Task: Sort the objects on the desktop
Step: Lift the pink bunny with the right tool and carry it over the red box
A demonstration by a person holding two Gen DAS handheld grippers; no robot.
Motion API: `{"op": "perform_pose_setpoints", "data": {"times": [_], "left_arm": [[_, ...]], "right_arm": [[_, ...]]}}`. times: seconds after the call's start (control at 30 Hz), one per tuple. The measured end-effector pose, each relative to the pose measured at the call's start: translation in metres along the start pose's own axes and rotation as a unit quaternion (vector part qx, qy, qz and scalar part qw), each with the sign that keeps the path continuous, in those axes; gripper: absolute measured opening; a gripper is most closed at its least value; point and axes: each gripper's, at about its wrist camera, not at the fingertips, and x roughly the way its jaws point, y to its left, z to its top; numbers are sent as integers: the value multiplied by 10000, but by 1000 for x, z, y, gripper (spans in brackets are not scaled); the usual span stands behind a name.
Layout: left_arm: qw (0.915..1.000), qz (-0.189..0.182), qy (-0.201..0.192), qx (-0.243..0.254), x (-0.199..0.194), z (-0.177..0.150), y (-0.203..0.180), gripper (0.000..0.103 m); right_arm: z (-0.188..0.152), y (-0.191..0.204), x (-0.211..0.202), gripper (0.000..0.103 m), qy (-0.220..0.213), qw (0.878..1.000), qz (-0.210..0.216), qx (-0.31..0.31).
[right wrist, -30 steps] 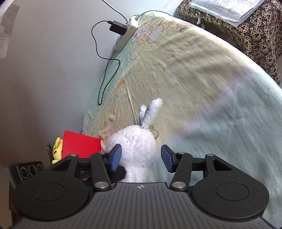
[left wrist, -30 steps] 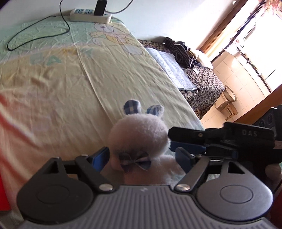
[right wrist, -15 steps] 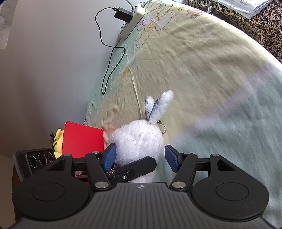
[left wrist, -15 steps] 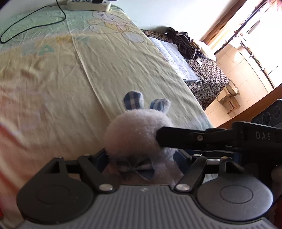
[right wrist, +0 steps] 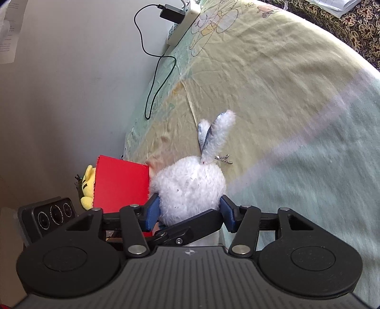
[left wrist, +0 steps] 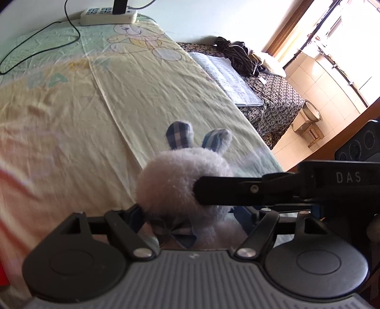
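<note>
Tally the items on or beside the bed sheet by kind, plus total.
Plush toys: 2, white bunny and yellow plush
Red box: 1
Power strip: 1
Charger: 1
Total: 5

Right tool (right wrist: 188, 215) now around bunny (right wrist: 187, 187)

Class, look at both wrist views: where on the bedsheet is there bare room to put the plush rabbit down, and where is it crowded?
The sheet lies bare between the plush rabbit and the power strip, bordered by the black cable along the wall. It is crowded by the red box and yellow toy, and where both grippers meet at the rabbit.
</note>
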Motion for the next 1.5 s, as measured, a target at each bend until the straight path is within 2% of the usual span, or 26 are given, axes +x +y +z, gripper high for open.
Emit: {"op": "perform_pose_setpoints", "data": {"times": [0.13,0.27,0.53,0.8,1.07,1.27,1.5], "left_arm": [[9997,-23,-196,117,-14,-2,-9,76],[9982,53,-567,200,-39,-2,-14,76],[9882,609,-1371,297,-104,-12,-4,76],[9763,927,-1932,317,-175,-29,37,76],[9687,1012,-2224,443,-234,-54,92,76],[9640,1049,-2358,646,-257,-68,133,76],[9581,1031,-2495,953,-267,-64,168,78]], "right_arm": [[-4,14,-11,56,-125,9997,27,-224],[-10,39,-17,56,-349,9964,195,-753],[-22,88,1,56,-475,9830,862,-1552],[-46,148,38,56,-616,9705,1316,-1924],[-83,199,79,56,-816,9631,1466,-2105],[-106,222,111,56,-1001,9568,1490,-2288],[-114,236,138,56,-1353,9496,1445,-2431]]}}
